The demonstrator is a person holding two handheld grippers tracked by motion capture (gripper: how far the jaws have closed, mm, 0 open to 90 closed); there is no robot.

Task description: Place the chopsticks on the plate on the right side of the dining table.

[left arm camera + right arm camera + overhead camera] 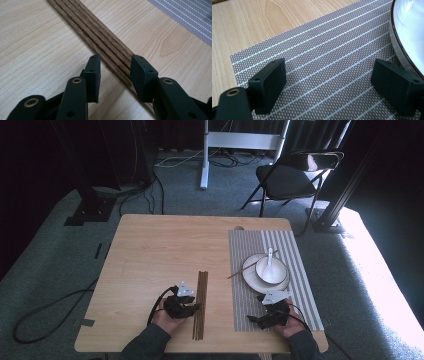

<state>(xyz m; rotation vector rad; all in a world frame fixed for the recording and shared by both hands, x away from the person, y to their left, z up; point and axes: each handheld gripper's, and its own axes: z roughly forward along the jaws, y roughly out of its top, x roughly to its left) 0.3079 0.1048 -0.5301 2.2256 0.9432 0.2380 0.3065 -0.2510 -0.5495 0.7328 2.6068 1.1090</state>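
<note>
We see pale wood on the table (37,37), smooth with a faint sheen and a soft grain. Between the left gripper's (115,72) jaws lie the sticks (100,32), dark brown wood with a coarse open grain, matt. Its pads (93,75) look like matt black rubber or plastic, with brass-coloured rivets in the smooth black plastic arms behind. Under the right gripper (329,82) the mat (324,50) is woven, grey, finely dotted with pale lines, matt and textured. Just beside its right jaw the plate (409,30) is glossy white ceramic with a dark brown rim
</note>
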